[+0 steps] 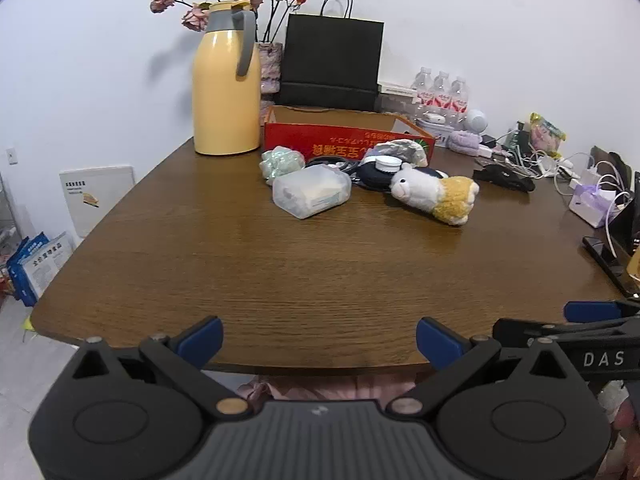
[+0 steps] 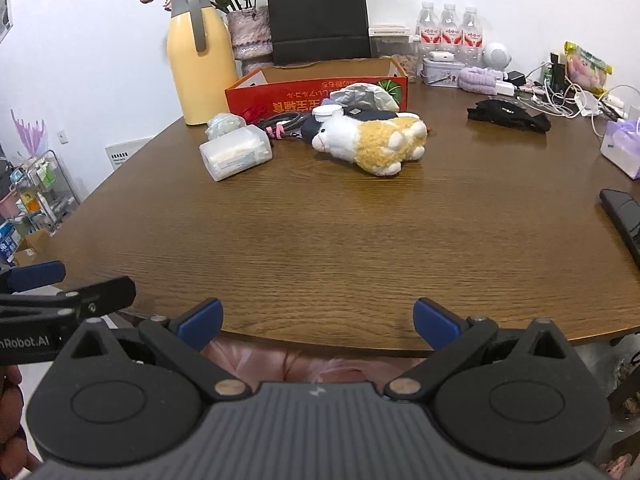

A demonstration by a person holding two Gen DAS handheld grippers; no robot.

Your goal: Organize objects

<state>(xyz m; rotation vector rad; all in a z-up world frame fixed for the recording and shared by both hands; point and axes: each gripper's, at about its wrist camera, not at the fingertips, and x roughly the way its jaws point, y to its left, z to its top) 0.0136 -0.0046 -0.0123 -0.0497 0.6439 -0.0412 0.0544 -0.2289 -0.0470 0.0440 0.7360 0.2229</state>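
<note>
A white and yellow plush alpaca (image 1: 436, 192) (image 2: 372, 138) lies on its side on the brown table (image 1: 280, 272) (image 2: 340, 232). Left of it lies a clear plastic box (image 1: 312, 194) (image 2: 236, 154), with a pale green bundle (image 1: 280, 162) (image 2: 226, 122), dark cables and a navy pouch with a white cap (image 1: 386, 166) behind. An open red cardboard box (image 1: 344, 138) (image 2: 312, 88) stands behind them. My left gripper (image 1: 320, 338) is open and empty at the table's near edge. My right gripper (image 2: 318, 320) is open and empty beside it.
A yellow thermos jug (image 1: 226, 80) (image 2: 198, 56), a vase of dried roses and a black paper bag (image 1: 330, 62) (image 2: 318, 12) stand at the back. Water bottles (image 2: 448, 28), chargers, cables, a black cloth (image 2: 508, 114) and a tissue pack (image 2: 622, 148) crowd the right side.
</note>
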